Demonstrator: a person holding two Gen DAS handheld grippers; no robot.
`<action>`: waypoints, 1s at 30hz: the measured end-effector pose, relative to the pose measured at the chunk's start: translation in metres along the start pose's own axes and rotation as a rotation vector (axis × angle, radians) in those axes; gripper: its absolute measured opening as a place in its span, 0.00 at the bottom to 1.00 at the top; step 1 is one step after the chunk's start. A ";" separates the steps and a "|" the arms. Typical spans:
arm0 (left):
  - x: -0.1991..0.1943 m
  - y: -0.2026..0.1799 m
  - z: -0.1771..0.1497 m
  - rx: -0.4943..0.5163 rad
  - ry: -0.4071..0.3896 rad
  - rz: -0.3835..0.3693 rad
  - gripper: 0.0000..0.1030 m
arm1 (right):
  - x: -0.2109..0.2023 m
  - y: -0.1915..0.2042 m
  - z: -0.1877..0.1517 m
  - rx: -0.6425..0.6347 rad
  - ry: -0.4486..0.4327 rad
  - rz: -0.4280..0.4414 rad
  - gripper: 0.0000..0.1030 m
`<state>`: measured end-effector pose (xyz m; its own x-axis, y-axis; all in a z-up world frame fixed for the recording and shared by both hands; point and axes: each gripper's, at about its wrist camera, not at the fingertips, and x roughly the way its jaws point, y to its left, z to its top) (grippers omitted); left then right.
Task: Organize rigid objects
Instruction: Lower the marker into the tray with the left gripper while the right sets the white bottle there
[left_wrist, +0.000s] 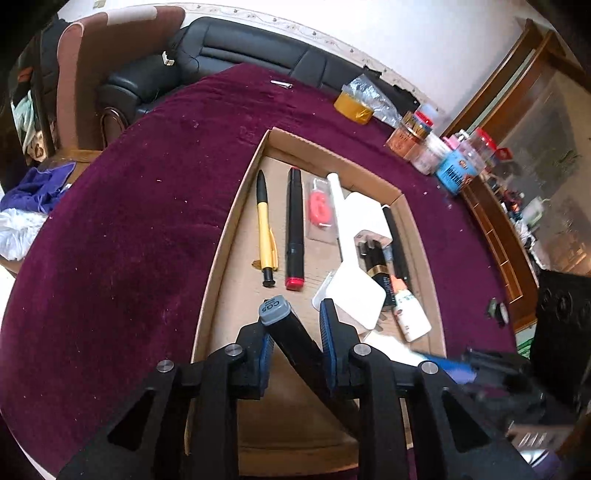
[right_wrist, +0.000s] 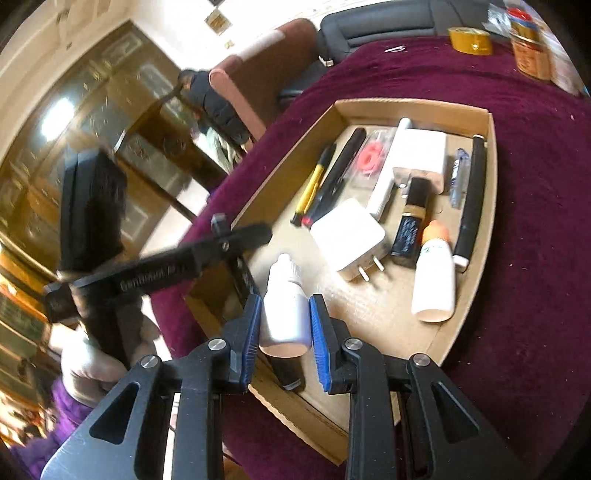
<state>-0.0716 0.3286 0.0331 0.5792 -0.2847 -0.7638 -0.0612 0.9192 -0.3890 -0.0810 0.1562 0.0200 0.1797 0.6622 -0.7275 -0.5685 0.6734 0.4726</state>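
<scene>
holding white bottle (right_wrist: 286, 306) — right gripper (right_wrist: 284, 325), over tray (right_wrist: 489, 192)

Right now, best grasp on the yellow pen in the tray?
Grip the yellow pen mid-barrel from above, fingers closing across its width. It lies flat on the cardboard tray floor, with a gap to the red-capped marker on one side, tray wall on the other.

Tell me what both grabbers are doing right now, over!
Left gripper open around grey-capped marker. Right gripper closed on white dropper bottle. Both above cardboard tray. Nothing blocking.
</scene>
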 end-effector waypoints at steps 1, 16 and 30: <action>0.001 -0.001 0.000 0.014 0.000 0.022 0.21 | 0.001 0.001 -0.002 -0.012 0.004 -0.013 0.24; -0.026 -0.014 0.008 0.025 -0.060 0.038 0.63 | -0.024 0.010 -0.007 -0.089 -0.114 -0.133 0.46; -0.079 -0.114 -0.049 -0.057 -0.237 -0.206 0.83 | -0.125 -0.113 -0.054 0.229 -0.276 -0.183 0.45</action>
<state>-0.1505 0.2331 0.1123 0.7571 -0.3861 -0.5270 0.0360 0.8301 -0.5565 -0.0825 -0.0205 0.0303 0.4877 0.5668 -0.6640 -0.3188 0.8237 0.4689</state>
